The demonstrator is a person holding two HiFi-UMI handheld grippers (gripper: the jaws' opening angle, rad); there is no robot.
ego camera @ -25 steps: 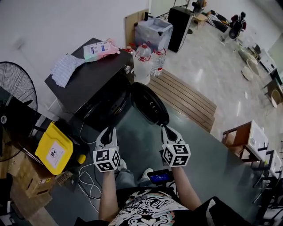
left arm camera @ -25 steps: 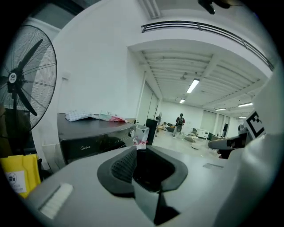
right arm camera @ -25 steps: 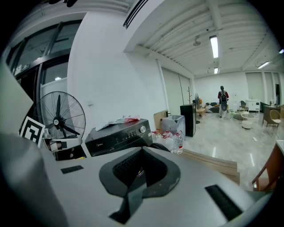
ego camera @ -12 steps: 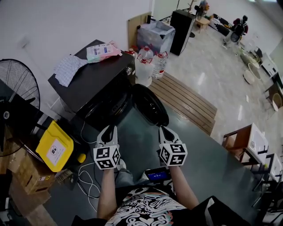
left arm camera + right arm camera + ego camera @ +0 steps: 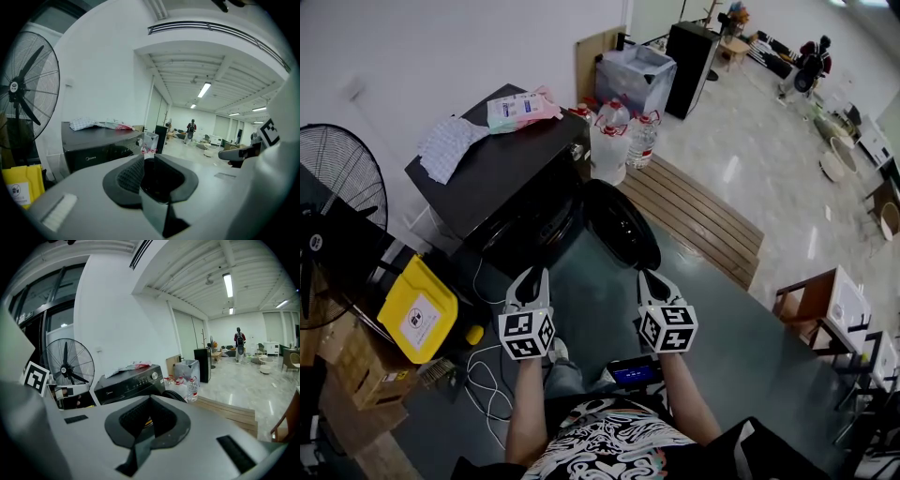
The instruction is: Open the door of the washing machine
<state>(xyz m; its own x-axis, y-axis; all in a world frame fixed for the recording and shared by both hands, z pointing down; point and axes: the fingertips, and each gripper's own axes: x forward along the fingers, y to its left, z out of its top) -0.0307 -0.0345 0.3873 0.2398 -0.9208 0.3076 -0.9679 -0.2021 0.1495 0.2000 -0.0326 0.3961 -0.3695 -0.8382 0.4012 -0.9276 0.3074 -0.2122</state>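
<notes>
Both pairs of jaws closed, empty; the swung-out door (image 5: 621, 223) lies just above the right gripper (image 5: 651, 277), farther from the left gripper (image 5: 528, 276).

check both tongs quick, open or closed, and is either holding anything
Left tongs: closed, holding nothing.
Right tongs: closed, holding nothing.
</notes>
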